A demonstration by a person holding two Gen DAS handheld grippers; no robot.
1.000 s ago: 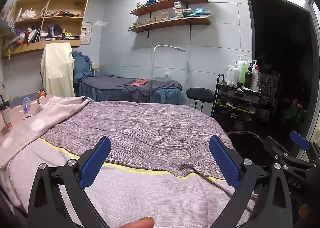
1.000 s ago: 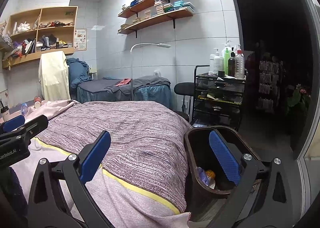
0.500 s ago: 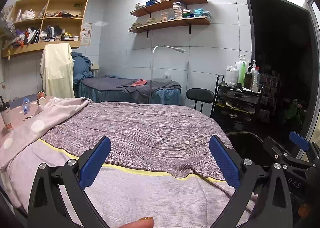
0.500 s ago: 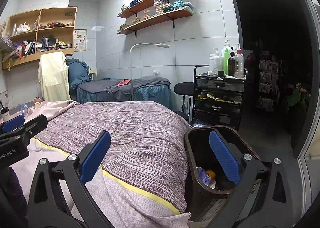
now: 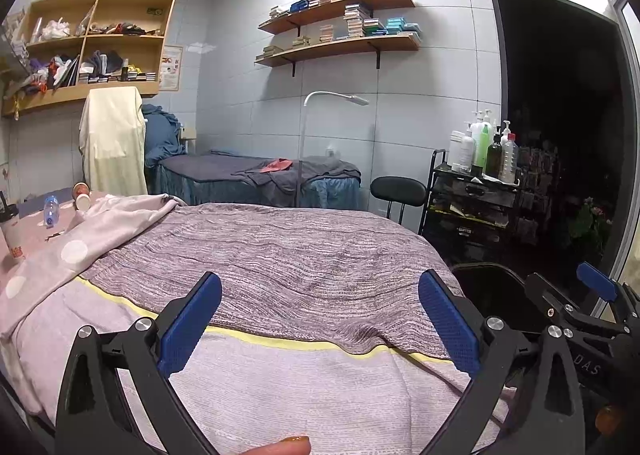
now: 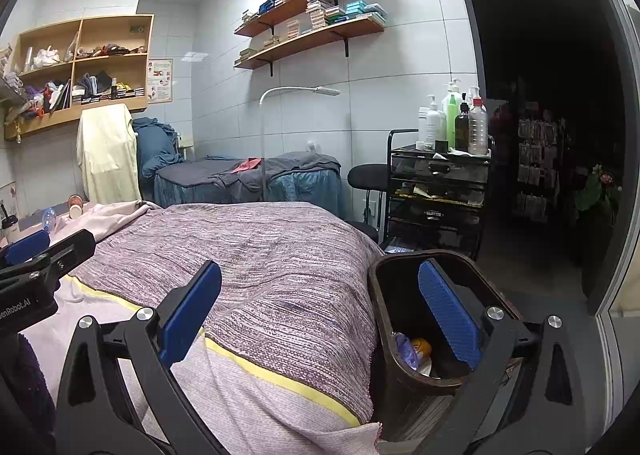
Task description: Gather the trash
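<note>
The left gripper [image 5: 320, 319] and right gripper [image 6: 320, 311] both have spread, empty jaws. The right one is above the trash bin [image 6: 384, 335], beside the bed [image 6: 280, 255].

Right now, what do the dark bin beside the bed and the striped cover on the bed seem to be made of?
The bin looks like dark brown plastic with a smooth, slightly glossy finish: light glints along its rounded rim. The striped cover looks like woven or knitted fabric, matte: thin ribbed lines in purple and grey, and soft folds at the bed's edge.

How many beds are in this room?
2. The near bed with the striped purple blanket lies right under both grippers; the far bed, covered in grey-blue, stands by the back wall. More may be out of view.
</note>
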